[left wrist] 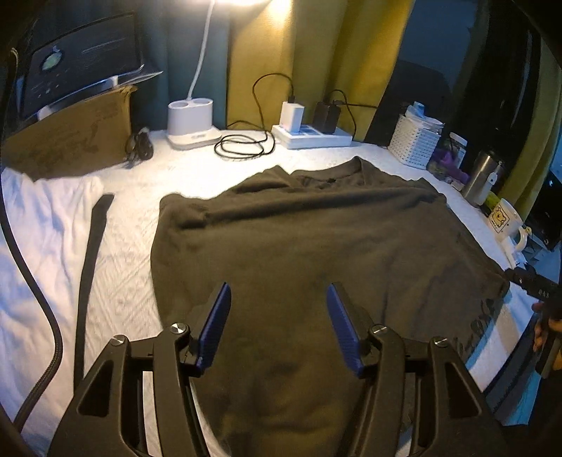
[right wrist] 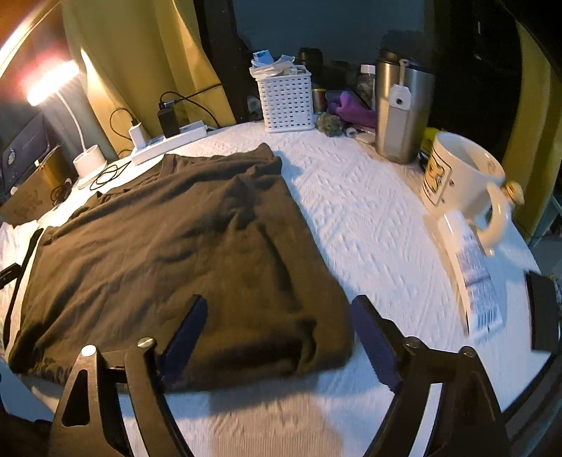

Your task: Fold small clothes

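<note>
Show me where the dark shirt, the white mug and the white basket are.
dark shirt point(right wrist: 182, 246), right wrist view, middle of the cloth.
white mug point(right wrist: 456, 172), right wrist view, outer wall below the rim.
white basket point(right wrist: 286, 102), right wrist view, its slotted front wall.

Yellow curtains point(left wrist: 316, 52), teal wall point(right wrist: 316, 24), lit desk lamp point(right wrist: 52, 81) w/ glare.
</note>
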Motion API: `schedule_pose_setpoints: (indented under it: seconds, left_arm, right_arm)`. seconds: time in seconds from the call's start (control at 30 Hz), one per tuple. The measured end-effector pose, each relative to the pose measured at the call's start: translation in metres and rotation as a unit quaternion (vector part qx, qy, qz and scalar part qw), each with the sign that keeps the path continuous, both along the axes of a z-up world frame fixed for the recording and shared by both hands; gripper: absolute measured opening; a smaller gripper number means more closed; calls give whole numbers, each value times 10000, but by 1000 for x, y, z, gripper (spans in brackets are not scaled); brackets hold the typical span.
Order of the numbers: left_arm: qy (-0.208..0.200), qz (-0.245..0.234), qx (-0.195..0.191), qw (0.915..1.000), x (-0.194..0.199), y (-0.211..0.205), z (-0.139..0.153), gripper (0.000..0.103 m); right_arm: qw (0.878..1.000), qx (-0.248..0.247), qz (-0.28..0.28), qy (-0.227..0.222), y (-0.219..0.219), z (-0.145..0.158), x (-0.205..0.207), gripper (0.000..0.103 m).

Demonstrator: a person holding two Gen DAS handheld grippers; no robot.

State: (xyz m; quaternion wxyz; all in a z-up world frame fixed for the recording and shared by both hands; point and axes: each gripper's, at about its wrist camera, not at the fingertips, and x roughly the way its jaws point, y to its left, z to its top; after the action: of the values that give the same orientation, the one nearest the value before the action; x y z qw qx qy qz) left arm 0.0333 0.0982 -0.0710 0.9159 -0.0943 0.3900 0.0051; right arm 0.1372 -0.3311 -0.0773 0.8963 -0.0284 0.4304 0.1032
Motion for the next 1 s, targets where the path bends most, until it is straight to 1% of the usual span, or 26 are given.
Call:
schedule_pose_setpoints:
  seconds: [0.13,0.37,0.53,0.6,0.67,0.8,0.87,1.0]
  left_arm:
    - [112,42,124,9999,-7,-8,-5,57]
    - [271,-161,218,9993,-15,-23,-13,57]
    - [381,-180,198,9989,-17,-25,-20,57]
    - [420,-166,183,9988,-17,-26,-22,57]
    - [452,-169,179,9987,-16,-25,-23,57]
    - [488,-143,190,9985,-14,-22,-25,57]
    - [516,-101,180,9985,-13,-19,-26,57]
    - [580,-13,179,9982,-9,-11,-29,57]
  right_arm:
    - [10000,21,-7,27,-4,-5,-16,86]
    - [9994,209,10,262,-9,-21,-30,86]
    - [9977,478,18,486,-13,-29,-34,86]
    - [9974,528,8,495,-12,-30,-35,86]
    - [9971,572,-10,502,-12,-30,-34,87]
    - [9947,879,-42,530,-12,-30,-27,90]
    - [9944,915,-46,530,-8,-31,-22,91]
    - [9941,971,-85,468,-3,-32,-11,96]
